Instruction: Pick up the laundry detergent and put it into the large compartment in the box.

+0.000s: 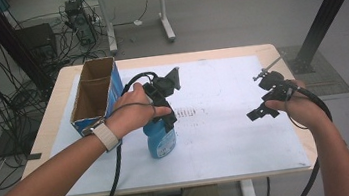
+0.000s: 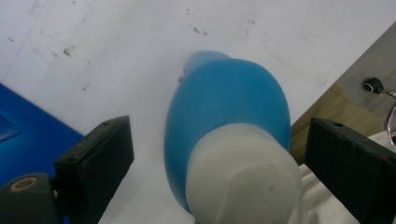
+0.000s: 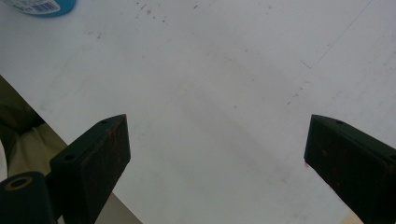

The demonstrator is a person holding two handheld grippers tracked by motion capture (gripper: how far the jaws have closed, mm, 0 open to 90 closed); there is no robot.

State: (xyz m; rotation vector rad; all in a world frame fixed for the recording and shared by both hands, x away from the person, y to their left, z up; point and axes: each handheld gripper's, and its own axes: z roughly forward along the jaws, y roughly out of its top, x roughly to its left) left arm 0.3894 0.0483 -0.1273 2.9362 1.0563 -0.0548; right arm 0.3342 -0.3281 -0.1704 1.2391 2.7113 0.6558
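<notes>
Left tongs (image 2: 219,154): spread wide, one jaw on either side of the white cap (image 2: 243,177) of a blue bottle (image 2: 224,107), neither jaw touching it. The tongs look down along the bottle from above; the bottle's long axis runs upright, straight away from them toward the counter.

Blue bottle, high view (image 1: 161,139): stands upright on the white mat (image 1: 227,137), left of centre and toward the near edge, directly under the left tongs (image 1: 167,116) and the left hand (image 1: 132,116).

Right tongs (image 3: 215,154): spread, nothing between the jaws, bare mat beneath. In the high view they (image 1: 264,109) hover at the right side of the counter (image 1: 58,107), well apart from the bottle; a sliver of the bottle's base (image 3: 44,7) sits at the far left of the right gripper view.

Nearer hand: the left, already over the cap.

Cardboard box (image 1: 95,95): open-topped, blue-sided, at the far left of the counter, just beside the left hand.

Judgement: the coming move turns on closing across the cap, square to the upright axis.
</notes>
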